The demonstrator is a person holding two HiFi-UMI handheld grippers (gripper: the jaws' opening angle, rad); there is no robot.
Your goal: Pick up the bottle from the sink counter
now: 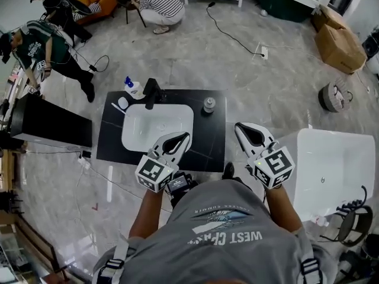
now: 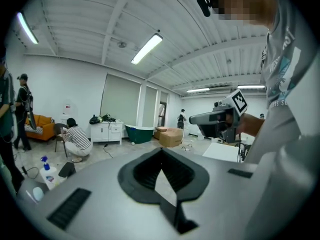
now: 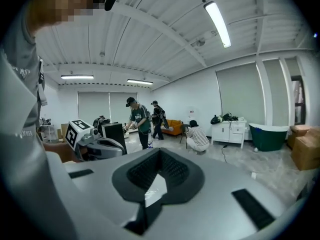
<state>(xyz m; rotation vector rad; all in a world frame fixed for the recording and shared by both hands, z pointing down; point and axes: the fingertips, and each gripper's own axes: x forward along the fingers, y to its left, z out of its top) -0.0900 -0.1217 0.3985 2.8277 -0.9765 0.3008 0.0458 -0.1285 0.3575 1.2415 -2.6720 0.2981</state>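
Observation:
A clear bottle with a blue pump top (image 1: 134,88) stands at the far left corner of the black sink counter (image 1: 210,135), beside the black faucet (image 1: 153,92). The same bottle (image 2: 48,173) shows low at the left of the left gripper view. My left gripper (image 1: 180,138) (image 2: 161,151) hangs shut and empty over the near edge of the white basin (image 1: 157,126). My right gripper (image 1: 243,129) (image 3: 159,154) is held level with it, just off the counter's right edge, jaws together with nothing between them. Both are well short of the bottle.
A small grey-capped jar (image 1: 208,104) stands on the counter right of the basin, a white round dish (image 1: 122,103) at the left. A white bathtub (image 1: 337,164) is at the right, a black cabinet (image 1: 50,123) at the left. People work at the back left; cardboard boxes (image 1: 339,43) lie far right.

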